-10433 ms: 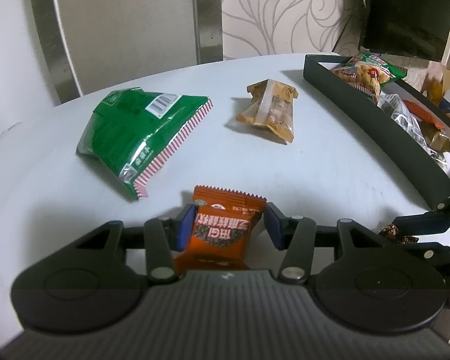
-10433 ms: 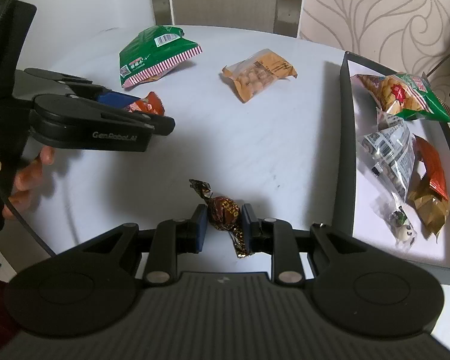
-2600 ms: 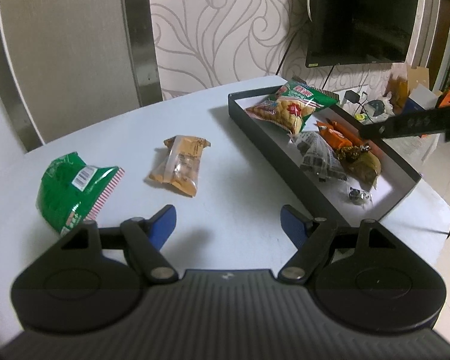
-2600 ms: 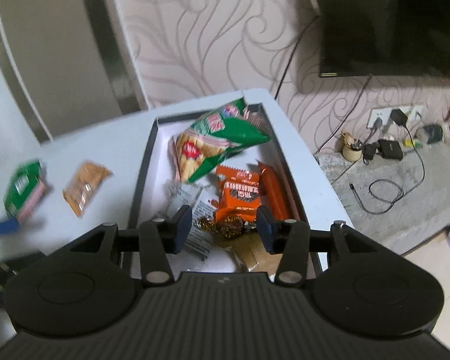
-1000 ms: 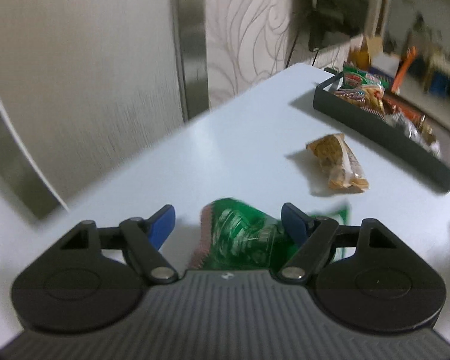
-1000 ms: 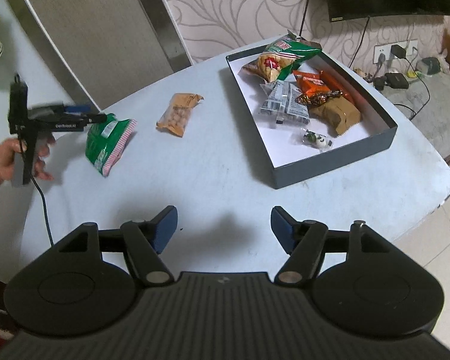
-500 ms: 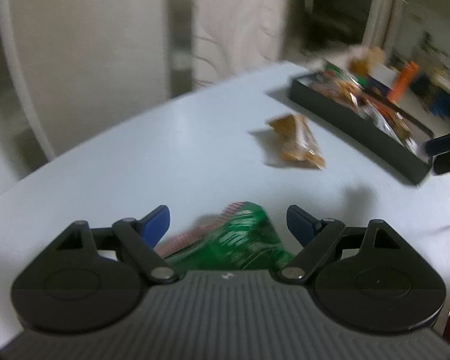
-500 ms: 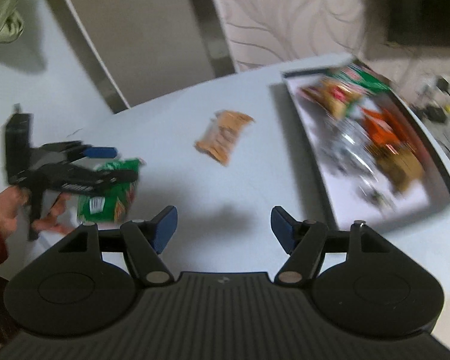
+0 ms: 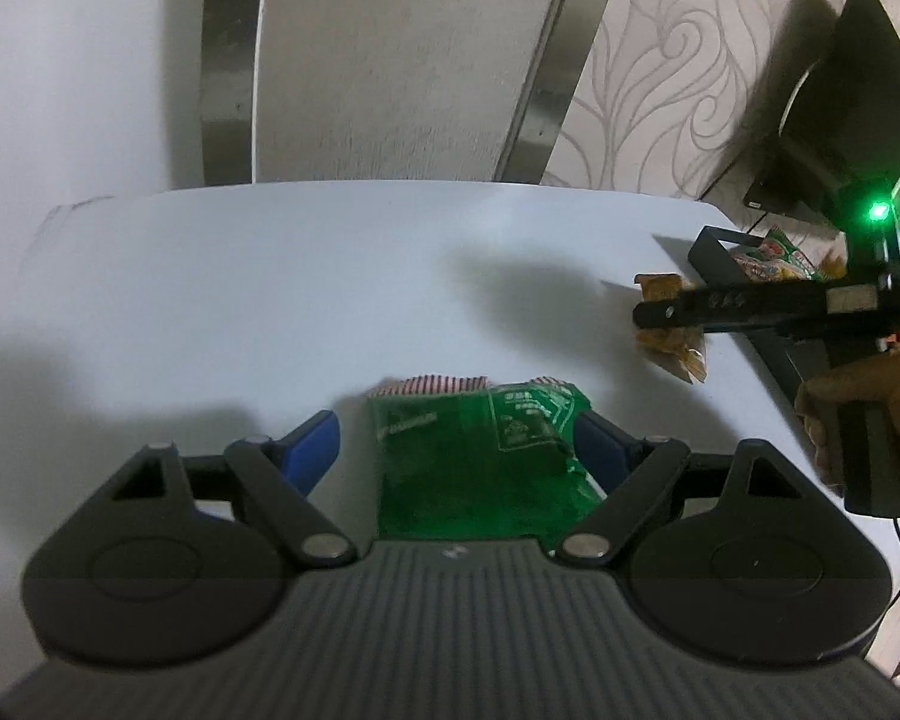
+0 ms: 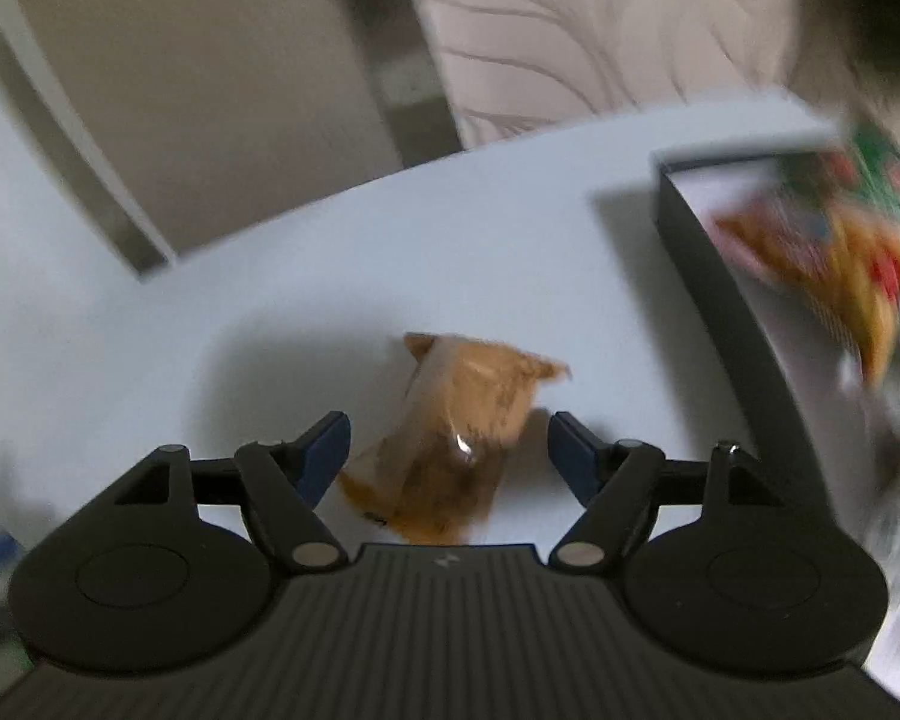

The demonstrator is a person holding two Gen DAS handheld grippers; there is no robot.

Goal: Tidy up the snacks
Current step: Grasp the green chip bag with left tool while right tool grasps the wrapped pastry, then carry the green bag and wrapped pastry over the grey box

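A green snack bag [image 9: 480, 462] with a red-striped end lies on the white table [image 9: 270, 276] between the blue pads of my left gripper [image 9: 455, 429]. The right pad is at the bag's edge and the left pad stands clear, so the jaws are open. A brown clear-wrapped snack packet [image 10: 480, 378] lies between the pads of my right gripper [image 10: 450, 426]. Those jaws are closing, with a gap on both sides. In the left wrist view the right gripper [image 9: 648, 312] hangs over the same packet [image 9: 672, 348], held by a hand [image 9: 870, 396].
A dark tray [image 10: 708, 276] stands right of the brown packet. It holds a green and red peanut bag [image 10: 840, 252] and other blurred snacks. The tray's corner [image 9: 711, 246] shows at the far right. A chair back rises behind the table's far edge.
My right gripper has swept left and down from beside the tray to straddle the brown packet. My left gripper has rolled and shifted a little, with the green bag still between its jaws.
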